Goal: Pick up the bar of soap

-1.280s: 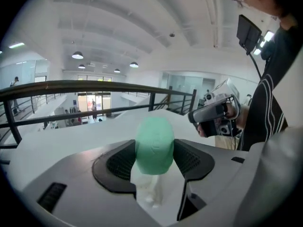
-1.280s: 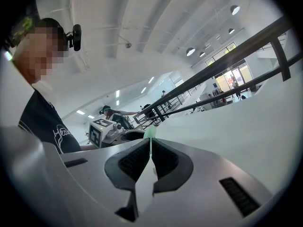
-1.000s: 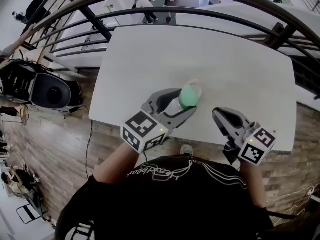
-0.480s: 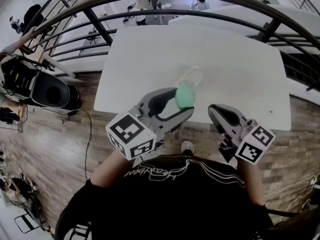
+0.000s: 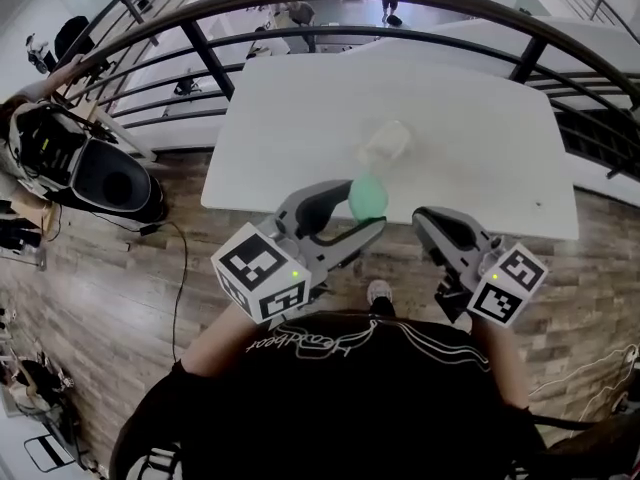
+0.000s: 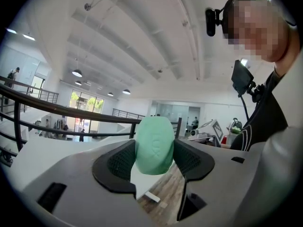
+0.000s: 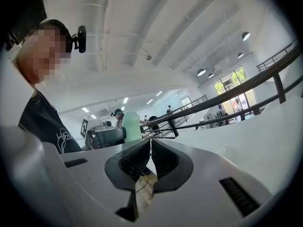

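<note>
Left hand-held gripper [image 5: 365, 208] was clamped on the green soap bar [image 6: 154, 145], mid-frame over the desk's [image 5: 470, 118] near edge. Right hand-held gripper [image 7: 150, 149], lower right, was pinched closed with nothing in it.

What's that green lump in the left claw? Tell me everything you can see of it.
It is a bar of soap: mint green, oval and rounded, smooth and matte, with a faint stamped mark on its face. It stands on end, clamped by its sides between the two black ribbed pads of the left gripper, with its top poking above them. It hangs above the near edge of the white table and touches nothing but the pads.
</note>
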`<state>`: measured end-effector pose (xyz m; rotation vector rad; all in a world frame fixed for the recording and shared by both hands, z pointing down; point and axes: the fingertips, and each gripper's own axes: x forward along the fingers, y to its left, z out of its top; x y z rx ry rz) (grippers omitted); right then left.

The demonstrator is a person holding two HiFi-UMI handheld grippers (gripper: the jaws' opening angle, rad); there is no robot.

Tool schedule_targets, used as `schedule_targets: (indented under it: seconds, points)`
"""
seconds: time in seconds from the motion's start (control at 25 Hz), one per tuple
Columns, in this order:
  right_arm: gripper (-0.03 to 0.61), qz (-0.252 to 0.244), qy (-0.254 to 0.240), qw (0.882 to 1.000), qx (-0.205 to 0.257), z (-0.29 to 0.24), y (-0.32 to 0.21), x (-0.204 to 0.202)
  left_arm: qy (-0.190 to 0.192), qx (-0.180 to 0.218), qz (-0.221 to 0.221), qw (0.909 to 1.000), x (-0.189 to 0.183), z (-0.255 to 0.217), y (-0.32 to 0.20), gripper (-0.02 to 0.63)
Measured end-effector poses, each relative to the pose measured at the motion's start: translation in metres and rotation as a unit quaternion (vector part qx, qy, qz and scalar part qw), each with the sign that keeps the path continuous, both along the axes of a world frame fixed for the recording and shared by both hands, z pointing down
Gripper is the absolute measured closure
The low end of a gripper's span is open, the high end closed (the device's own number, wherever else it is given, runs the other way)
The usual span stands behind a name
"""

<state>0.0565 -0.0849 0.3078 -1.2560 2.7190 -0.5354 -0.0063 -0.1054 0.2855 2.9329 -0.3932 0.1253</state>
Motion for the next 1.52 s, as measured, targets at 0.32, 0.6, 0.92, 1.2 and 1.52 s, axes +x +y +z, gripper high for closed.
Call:
schedule_targets:
  seconds: [0.32, 0.6, 0.92, 1.2, 1.52]
  points:
    - [0.561, 0.007, 0.002, 1.0, 0.014, -0.005, 0.029, -0.017, 0.001, 0.0, 0.006, 1.0, -0.014, 0.003, 0.029, 0.359]
    - [0.561, 0.012, 0.006, 1.0, 0.013, 0.01, 0.03, -0.023, -0.002, -0.007, 0.012, 0.9999, -0.019, 0.022, 0.029, 0.359]
    - [0.561, 0.021, 0.014, 1.0, 0.01, 0.007, 0.028, -0.023, 0.003, -0.017, 0.022, 0.9996, -0.018, 0.02, 0.027, 0.359]
    - [0.561, 0.023, 0.007, 1.0, 0.014, 0.006, 0.029, -0.022, -0.002, -0.016, 0.021, 0.9996, -0.017, 0.021, 0.029, 0.359]
    - [0.561, 0.016, 0.006, 1.0, 0.011, 0.005, 0.029, -0.024, -0.003, -0.018, 0.016, 0.9997, -0.018, 0.02, 0.032, 0.359]
